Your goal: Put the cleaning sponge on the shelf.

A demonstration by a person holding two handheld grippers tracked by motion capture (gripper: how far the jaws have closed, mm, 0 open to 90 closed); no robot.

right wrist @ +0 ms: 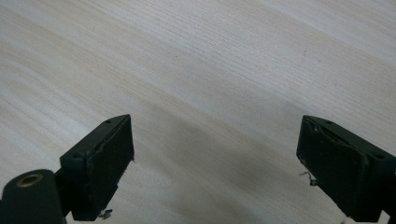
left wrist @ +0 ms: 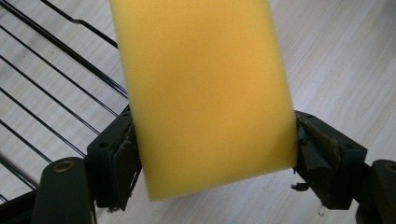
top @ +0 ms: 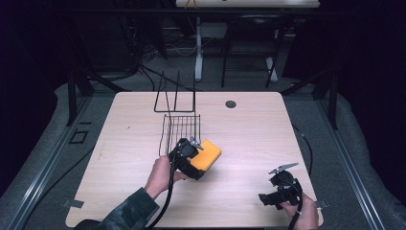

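A yellow sponge block (top: 207, 155) sits near the middle of the wooden table (top: 249, 134), and my left gripper (top: 190, 158) is shut on it. In the left gripper view the sponge (left wrist: 205, 93) is pinched between both jaws, and its far end runs out of the top of the frame. A black wire rack (top: 179, 125) stands just behind the sponge, its wires (left wrist: 56, 88) crossing the left of that view. My right gripper (top: 277, 189) hangs open over bare table near the front right corner, jaws wide apart (right wrist: 215, 154) with nothing between them.
The rack's tall wire prongs (top: 174, 93) rise toward the table's far side. A dark round hole (top: 231, 104) lies in the tabletop at the back. Cables trail from both grippers over the front edge. Dark floor and desk legs surround the table.
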